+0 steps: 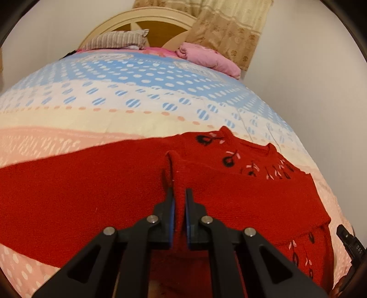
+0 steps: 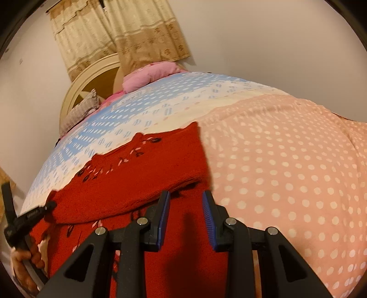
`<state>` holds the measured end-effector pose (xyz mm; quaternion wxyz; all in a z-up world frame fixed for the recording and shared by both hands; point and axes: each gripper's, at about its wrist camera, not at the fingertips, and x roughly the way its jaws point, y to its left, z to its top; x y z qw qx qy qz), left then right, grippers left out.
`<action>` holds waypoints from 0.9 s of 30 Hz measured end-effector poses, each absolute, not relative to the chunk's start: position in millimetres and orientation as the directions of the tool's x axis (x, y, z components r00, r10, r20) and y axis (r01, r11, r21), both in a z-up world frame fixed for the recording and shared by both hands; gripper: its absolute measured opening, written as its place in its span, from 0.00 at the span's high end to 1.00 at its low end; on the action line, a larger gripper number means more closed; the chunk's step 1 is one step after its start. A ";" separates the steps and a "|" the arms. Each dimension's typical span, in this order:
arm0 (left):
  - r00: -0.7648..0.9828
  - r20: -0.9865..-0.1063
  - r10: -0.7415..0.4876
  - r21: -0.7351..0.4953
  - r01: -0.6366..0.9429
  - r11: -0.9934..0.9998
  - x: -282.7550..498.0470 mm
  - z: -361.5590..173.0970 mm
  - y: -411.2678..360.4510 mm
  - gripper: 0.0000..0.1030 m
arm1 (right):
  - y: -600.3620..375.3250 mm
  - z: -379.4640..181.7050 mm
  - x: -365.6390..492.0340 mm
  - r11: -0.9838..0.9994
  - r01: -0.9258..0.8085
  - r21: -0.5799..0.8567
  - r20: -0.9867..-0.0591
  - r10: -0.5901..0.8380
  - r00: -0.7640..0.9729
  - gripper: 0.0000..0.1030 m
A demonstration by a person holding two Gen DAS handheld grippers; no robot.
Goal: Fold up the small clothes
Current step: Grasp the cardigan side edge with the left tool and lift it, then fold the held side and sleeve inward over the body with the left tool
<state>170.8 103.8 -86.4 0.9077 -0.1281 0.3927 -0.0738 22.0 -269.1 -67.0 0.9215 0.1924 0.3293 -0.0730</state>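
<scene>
You are working over a red sweater (image 1: pixel 91 190) that is lying spread on the bedspread (image 1: pixel 114 96), toward the near end of the bed, on the pink-and-cream part of the pattern with the blue dotted part beyond it. Your left gripper (image 1: pixel 180 206) is pinching a raised ridge of the red knit between its two blue-padded fingers (image 1: pixel 170 220); the fabric is standing up in a fold that is running from the pads away toward the embroidered neckline (image 1: pixel 252 165). One sleeve is stretching out to the left across the pink dotted area, and another embroidered part is lying near the right edge of that view.

Your right gripper (image 2: pixel 186 206) is hovering just above the sweater (image 2: pixel 142 174) with its jaws standing apart and nothing between the pads; red fabric is showing in the gap below them. A folded layer of the knit is lying just beyond its fingertips, its edge running leftward. Your left hand (image 2: pixel 27 259) is showing at the far left of that view, gripping its tool.

At the far end of the bed, a striped pillow (image 1: pixel 117 40) and a pink quilt (image 1: pixel 206 57) are resting against the headboard (image 1: pixel 146 16), with a curtain (image 1: pixel 229 29) hanging to the right.
</scene>
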 end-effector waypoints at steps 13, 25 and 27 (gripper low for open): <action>0.651 -0.739 -0.172 -0.240 -0.017 0.971 175.9 -96.3 109.1 0.83 | -257.2 -61.7 54.5 0.943 0.193 0.270 -0.623 0.018 0.782 0.71; 0.737 -0.660 0.146 -0.223 -0.378 0.898 89.0 -68.0 234.5 0.31 | -240.6 -95.2 82.8 0.955 0.140 0.261 -0.691 0.083 0.718 0.70; 0.723 -0.649 0.238 -0.245 -0.494 0.834 72.6 -66.8 273.7 0.31 | -241.1 -94.6 82.2 0.954 0.140 0.265 -0.688 0.085 0.721 0.70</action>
